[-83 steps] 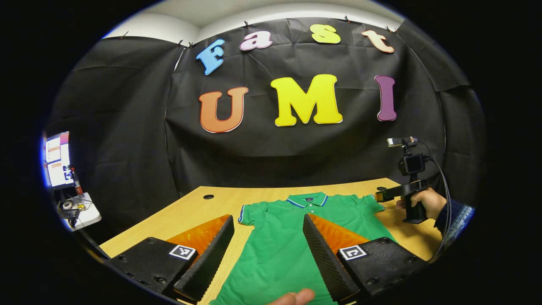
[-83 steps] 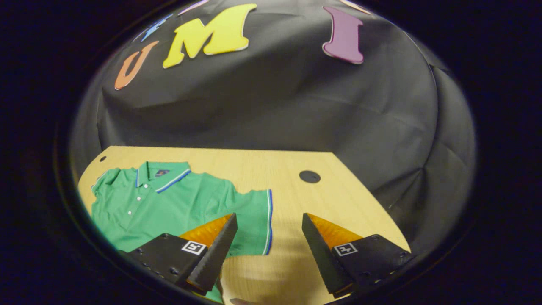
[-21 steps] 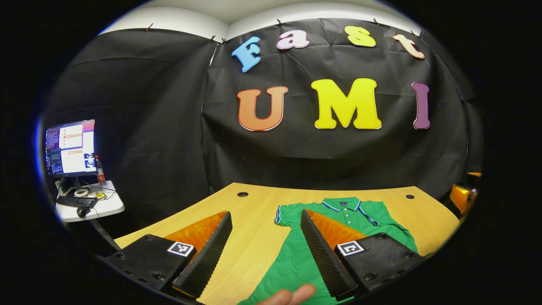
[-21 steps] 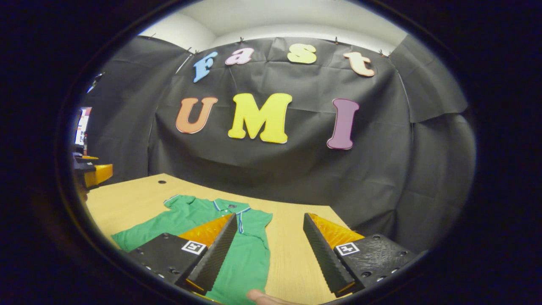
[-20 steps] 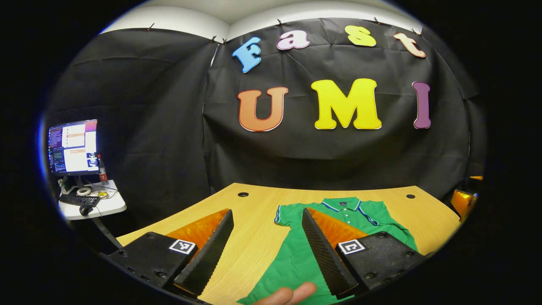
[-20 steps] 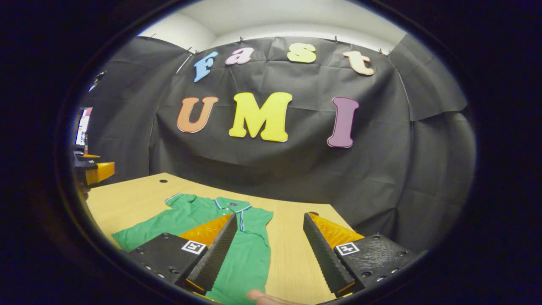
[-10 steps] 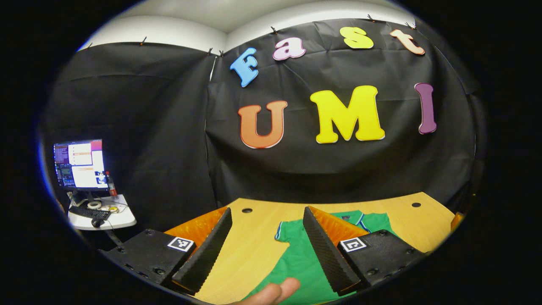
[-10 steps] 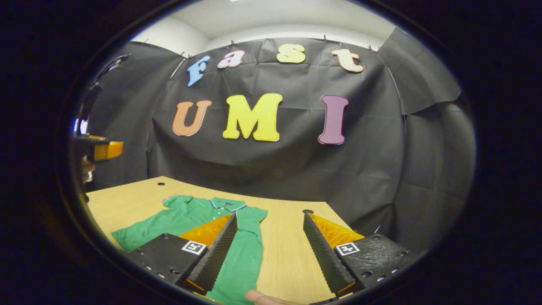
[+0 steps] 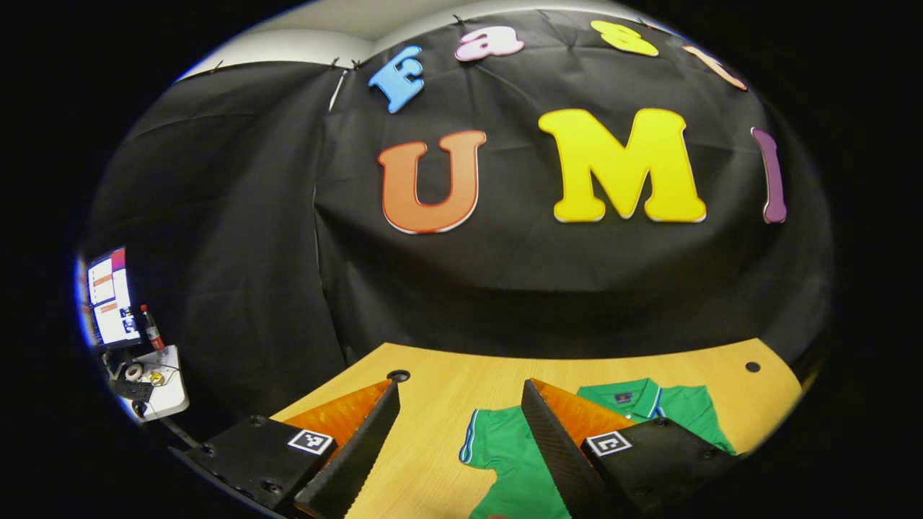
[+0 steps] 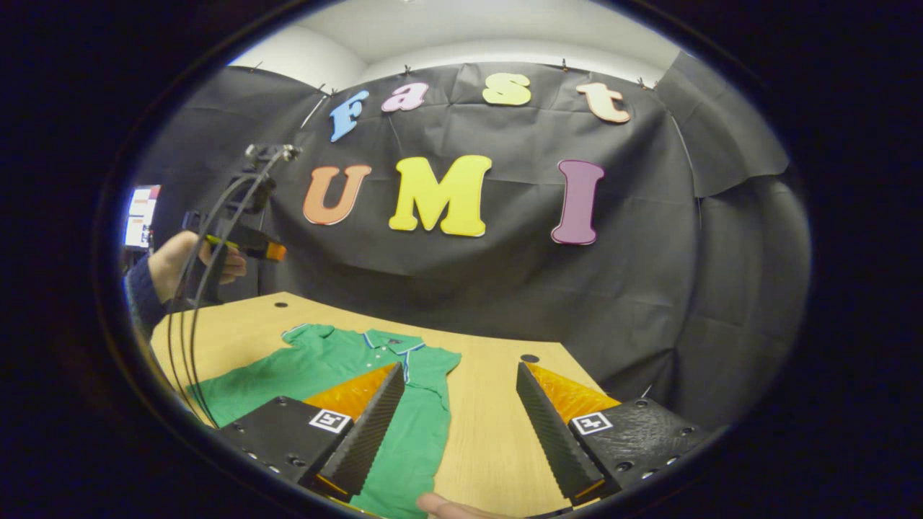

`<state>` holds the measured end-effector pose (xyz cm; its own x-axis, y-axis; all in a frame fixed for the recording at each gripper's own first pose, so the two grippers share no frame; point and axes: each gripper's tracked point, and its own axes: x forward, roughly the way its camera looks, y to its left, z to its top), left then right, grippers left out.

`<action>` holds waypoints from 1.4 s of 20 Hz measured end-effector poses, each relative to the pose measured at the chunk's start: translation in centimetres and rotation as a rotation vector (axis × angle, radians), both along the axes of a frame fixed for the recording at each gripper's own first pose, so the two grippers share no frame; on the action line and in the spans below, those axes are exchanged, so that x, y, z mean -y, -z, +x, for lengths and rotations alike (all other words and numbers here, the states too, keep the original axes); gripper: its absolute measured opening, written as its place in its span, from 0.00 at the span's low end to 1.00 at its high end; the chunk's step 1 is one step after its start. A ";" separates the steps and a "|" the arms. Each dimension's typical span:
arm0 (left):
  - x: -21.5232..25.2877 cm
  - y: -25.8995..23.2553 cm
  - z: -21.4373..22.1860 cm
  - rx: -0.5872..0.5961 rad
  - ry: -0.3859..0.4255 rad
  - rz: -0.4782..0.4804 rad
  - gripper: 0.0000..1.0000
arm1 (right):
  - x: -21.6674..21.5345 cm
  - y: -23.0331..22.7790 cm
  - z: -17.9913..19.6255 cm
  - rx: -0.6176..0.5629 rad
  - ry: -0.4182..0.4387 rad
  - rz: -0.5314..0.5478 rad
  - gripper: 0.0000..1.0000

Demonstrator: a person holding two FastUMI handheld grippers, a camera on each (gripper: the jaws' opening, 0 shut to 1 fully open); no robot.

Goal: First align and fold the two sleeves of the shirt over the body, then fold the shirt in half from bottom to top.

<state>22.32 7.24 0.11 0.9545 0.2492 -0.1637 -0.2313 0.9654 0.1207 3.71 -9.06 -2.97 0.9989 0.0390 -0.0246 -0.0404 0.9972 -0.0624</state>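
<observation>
A green polo shirt (image 10: 317, 367) lies flat on the wooden table (image 10: 490, 432), collar (image 10: 393, 341) toward the far wall. Its right sleeve is folded in over the body, so that side runs straight. The left sleeve (image 9: 482, 435), edged in blue, still sticks out. My left gripper (image 9: 460, 387) is open and empty, above the table near that sleeve. In the right gripper view, a hand (image 10: 177, 263) holds the left gripper (image 10: 268, 250) up over the table's left side. My right gripper (image 10: 459, 369) is open and empty, low at the shirt's right edge.
A monitor (image 9: 107, 297), a bottle (image 9: 150, 328) and a small white side table (image 9: 160, 382) stand off to the left. The desk has round cable holes (image 9: 397, 375) (image 9: 752, 367). Black cables (image 10: 195, 317) hang from the left gripper. A fingertip (image 10: 438, 504) shows at the bottom edge.
Since the earliest frames the right sleeve has been folded over the body. In the last second the left gripper has lifted and moved forward toward the left sleeve. The right gripper has barely moved.
</observation>
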 end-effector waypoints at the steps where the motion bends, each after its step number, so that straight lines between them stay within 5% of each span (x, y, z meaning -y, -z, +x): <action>1: -0.4 2.4 1.5 -0.052 0.005 -0.030 1.00 | -0.1 0.1 0.1 0.002 -0.012 -0.004 0.95; 3: -1.0 7.4 4.3 -0.147 0.017 -0.093 1.00 | -0.2 0.0 0.5 0.027 -0.028 -0.024 0.96; 7: -1.8 13.9 6.6 -0.310 0.066 -0.061 1.00 | -0.1 1.1 1.4 0.003 -0.036 0.018 0.95; 12: -1.9 16.8 8.3 -0.337 0.091 -0.071 0.99 | 1.7 1.5 2.5 0.000 -0.001 -0.013 0.94; 17: -1.3 18.8 8.2 -0.383 0.127 -0.125 0.87 | 1.5 1.9 2.7 -0.011 -0.009 0.006 0.95; 21: -1.3 18.6 8.4 -0.390 0.162 -0.119 0.59 | 0.9 2.0 2.5 -0.021 -0.033 0.016 0.96; 22: -1.3 18.6 8.2 -0.401 0.158 -0.109 0.37 | 0.9 1.9 2.5 -0.020 -0.036 0.018 0.96; 24: -1.2 18.8 7.8 -0.426 0.159 -0.095 0.12 | 0.9 2.0 2.5 -0.016 -0.034 0.010 0.96; 28: -1.5 16.4 8.0 -0.376 0.139 -0.072 0.09 | 0.9 2.0 2.6 -0.010 -0.030 -0.006 0.96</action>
